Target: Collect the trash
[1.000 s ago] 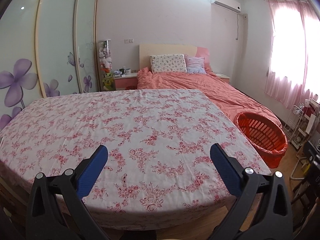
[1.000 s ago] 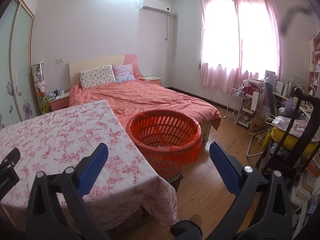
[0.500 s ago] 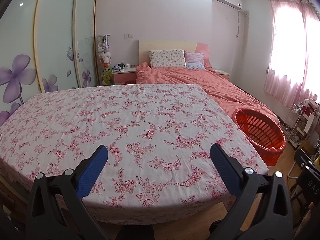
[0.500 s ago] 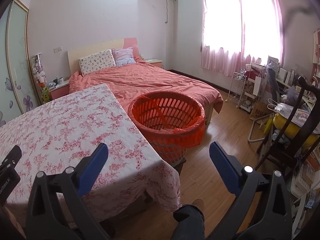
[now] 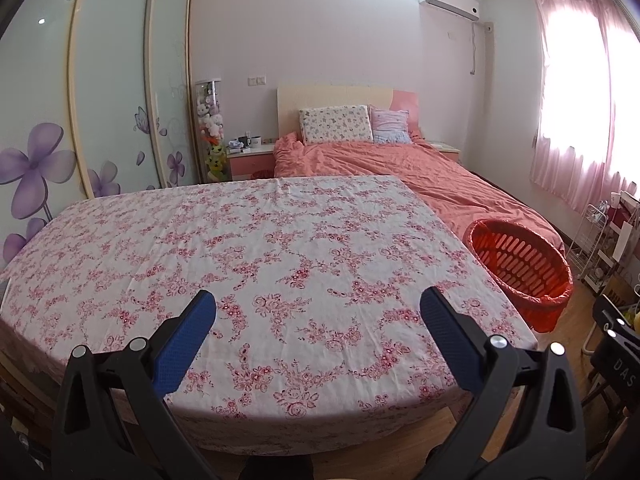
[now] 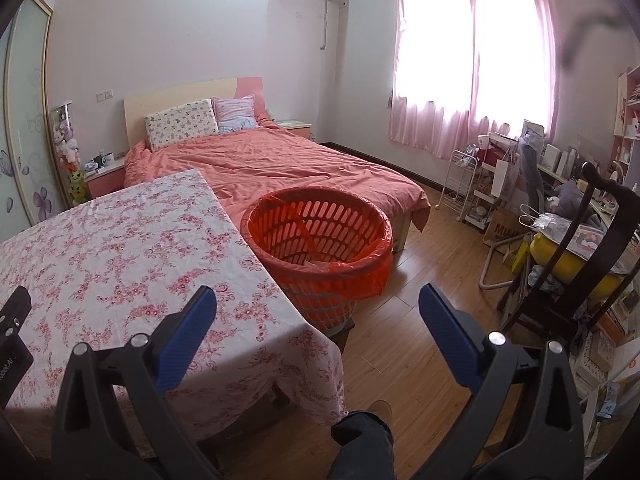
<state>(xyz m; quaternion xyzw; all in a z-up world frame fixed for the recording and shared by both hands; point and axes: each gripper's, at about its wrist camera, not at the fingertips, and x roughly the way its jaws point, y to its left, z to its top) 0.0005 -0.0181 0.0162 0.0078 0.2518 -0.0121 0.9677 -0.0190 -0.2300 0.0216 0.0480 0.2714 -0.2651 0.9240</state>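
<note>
An orange slatted basket (image 6: pixel 318 240) lined with an orange bag stands on the floor at the right edge of a table covered by a pink floral cloth (image 5: pixel 256 264). It also shows in the left wrist view (image 5: pixel 520 264). Something pale lies in its bottom. My left gripper (image 5: pixel 318 320) is open and empty above the table's near edge. My right gripper (image 6: pixel 318 316) is open and empty, in front of the basket and the table's right corner. No loose trash shows on the cloth.
A bed with a salmon cover (image 6: pixel 280 160) lies behind the table. A dark chair (image 6: pixel 580 272), a white trolley (image 6: pixel 460 184) and cluttered shelves stand on the right. Wood floor (image 6: pixel 420 312) lies between. Sliding wardrobe doors (image 5: pixel 100 100) are on the left.
Both views have pulled back and tilted up a little; the table and basket sit farther from the fingers. Both grippers stay open and empty.
</note>
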